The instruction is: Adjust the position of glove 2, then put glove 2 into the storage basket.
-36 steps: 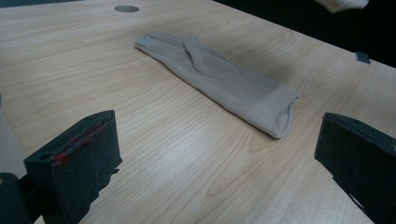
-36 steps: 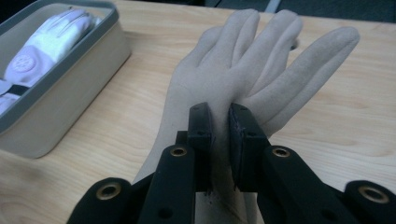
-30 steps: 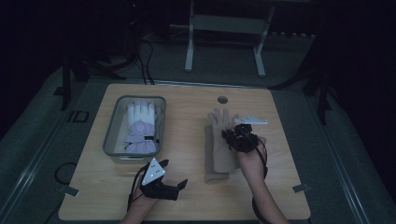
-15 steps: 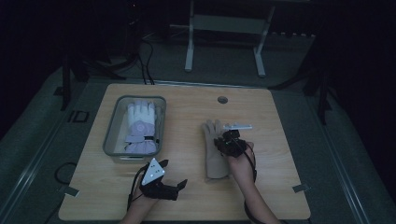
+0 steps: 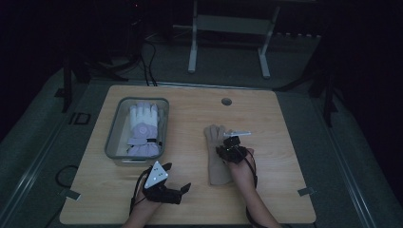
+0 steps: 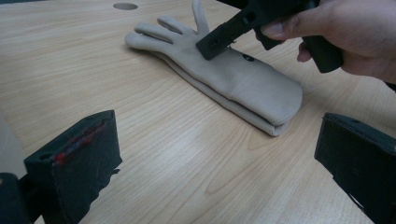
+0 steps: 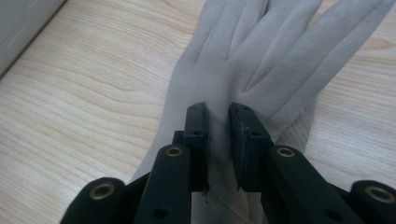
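A: Where's the glove [image 5: 217, 156]?
B: Flat on the table [image 5: 190, 118], right of the bin [image 5: 114, 142].
A: The right gripper [image 7: 218, 122]?
B: Jaws narrow, just opening, tips over the palm.
A: Left gripper [image 6: 219, 158]?
B: Wide, holding nothing

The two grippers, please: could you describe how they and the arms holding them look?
Both are black. The left gripper carries a grey three-cornered plate and blocky foam-like pads. The right gripper has slim jaws with brass-coloured rivets. A dark cable trails from each. The forearms are bare, no sleeves.
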Tool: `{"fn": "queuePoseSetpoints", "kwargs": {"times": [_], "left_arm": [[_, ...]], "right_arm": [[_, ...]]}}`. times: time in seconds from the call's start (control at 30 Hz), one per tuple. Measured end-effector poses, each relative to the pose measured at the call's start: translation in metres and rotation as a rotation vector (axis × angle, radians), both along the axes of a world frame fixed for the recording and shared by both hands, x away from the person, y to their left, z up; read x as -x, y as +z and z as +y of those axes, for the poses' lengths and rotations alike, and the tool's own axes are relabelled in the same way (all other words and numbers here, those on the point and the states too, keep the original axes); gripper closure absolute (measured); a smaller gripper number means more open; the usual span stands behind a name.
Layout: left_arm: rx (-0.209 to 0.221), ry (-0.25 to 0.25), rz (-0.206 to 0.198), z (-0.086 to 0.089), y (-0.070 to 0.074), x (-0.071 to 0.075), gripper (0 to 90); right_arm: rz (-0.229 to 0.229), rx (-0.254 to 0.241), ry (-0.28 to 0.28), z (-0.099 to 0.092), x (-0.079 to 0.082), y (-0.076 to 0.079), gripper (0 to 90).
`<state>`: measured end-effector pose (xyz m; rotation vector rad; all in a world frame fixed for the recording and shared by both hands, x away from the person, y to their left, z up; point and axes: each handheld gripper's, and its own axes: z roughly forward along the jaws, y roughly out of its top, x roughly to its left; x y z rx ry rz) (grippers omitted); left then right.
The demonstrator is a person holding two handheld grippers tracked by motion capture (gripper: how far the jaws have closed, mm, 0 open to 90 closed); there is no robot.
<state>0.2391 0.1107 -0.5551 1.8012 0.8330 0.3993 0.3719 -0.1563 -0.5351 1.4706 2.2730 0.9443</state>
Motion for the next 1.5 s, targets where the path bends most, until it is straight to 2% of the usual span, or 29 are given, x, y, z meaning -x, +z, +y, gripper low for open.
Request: {"fn": "queuePoseSetpoints", "kwargs": {"times": [0.17,0.37,0.4,0.47,0.5,0.53,0.57,0.6,0.67,0.7,0.73,0.87,0.9,0.93,0.97,1.03,1.1,1.13,1.2,1.23,1.3,1.4,1.43,1.47,1.5], "left_arm": [[0.015,-0.001,0.008,-0.001,0.000,0.000,0.5],[0.030,0.004,0.015,-0.001,0.000,-0.001,0.5],[0.036,0.007,0.015,-0.002,0.001,0.000,0.5],[0.049,0.007,0.013,-0.002,0.002,0.000,0.5],[0.049,0.007,0.013,-0.002,0.002,0.000,0.5],[0.046,0.004,0.016,-0.003,0.003,0.000,0.5],[0.046,0.004,0.016,-0.003,0.003,0.000,0.5],[0.038,0.006,0.008,-0.004,0.003,0.000,0.5],[0.014,0.020,-0.002,-0.006,0.005,0.000,0.5],[0.011,0.019,-0.005,-0.006,0.005,0.001,0.5],[-0.002,0.021,-0.005,-0.009,0.006,0.001,0.5],[-0.011,0.012,0.010,-0.014,0.005,0.001,0.5],[-0.006,0.007,0.013,-0.016,0.005,0.002,0.5],[-0.008,-0.015,0.030,-0.020,0.004,0.002,0.5],[-0.015,-0.023,0.035,-0.022,0.004,0.002,0.5],[-0.024,-0.029,0.044,-0.024,0.005,0.001,0.5],[-0.039,-0.023,0.074,-0.028,0.007,0.000,0.5],[-0.043,-0.015,0.084,-0.032,0.009,-0.002,0.6],[-0.053,-0.008,0.091,-0.035,0.010,-0.002,0.5],[-0.069,-0.004,0.101,-0.039,0.012,-0.003,0.5],[-0.068,-0.006,0.102,-0.041,0.013,-0.004,0.5],[-0.062,-0.015,0.118,-0.048,0.016,-0.008,0.5],[-0.070,-0.011,0.123,-0.051,0.017,-0.009,0.5],[-0.070,-0.016,0.147,-0.058,0.019,-0.014,0.5],[-0.070,-0.016,0.147,-0.058,0.019,-0.014,0.5]], "right_arm": [[0.010,-0.004,0.009,-0.001,-0.001,-0.003,75.1],[0.020,-0.022,0.019,-0.003,-0.002,-0.002,68.1],[0.013,-0.027,0.041,-0.004,-0.002,0.001,58.7],[-0.008,-0.018,0.062,-0.004,-0.001,0.005,47.9],[-0.008,-0.018,0.062,-0.004,-0.001,0.005,47.9],[-0.025,-0.021,0.087,-0.005,0.001,0.011,41.7],[-0.025,-0.021,0.087,-0.005,0.001,0.011,41.7],[-0.048,-0.012,0.105,-0.006,0.003,0.017,27.5],[-0.052,-0.012,0.115,-0.007,0.002,0.020,25.2],[-0.059,-0.027,0.130,-0.009,0.002,0.023,23.9],[-0.067,-0.051,0.160,-0.015,0.001,0.028,14.4],[-0.122,-0.094,0.188,-0.026,0.000,0.036,17.0],[-0.122,-0.094,0.188,-0.026,0.000,0.036,17.0],[-0.135,-0.115,0.225,-0.035,-0.002,0.039,17.0],[-0.154,-0.115,0.229,-0.037,-0.002,0.040,17.0],[-0.165,-0.103,0.247,-0.043,-0.002,0.044,17.0],[-0.171,-0.092,0.247,-0.044,-0.002,0.045,17.0],[-0.163,-0.061,0.253,-0.047,-0.003,0.048,16.9],[-0.147,-0.050,0.245,-0.049,-0.004,0.049,16.2],[-0.116,-0.044,0.228,-0.052,-0.006,0.051,12.4],[-0.139,-0.022,0.212,-0.054,-0.005,0.053,10.7],[-0.117,-0.083,0.228,-0.057,-0.009,0.055,10.7],[-0.114,-0.078,0.224,-0.057,-0.011,0.055,11.3],[-0.105,-0.072,0.232,-0.056,-0.013,0.056,13.0],[-0.105,-0.072,0.232,-0.056,-0.013,0.056,13.0]]}}
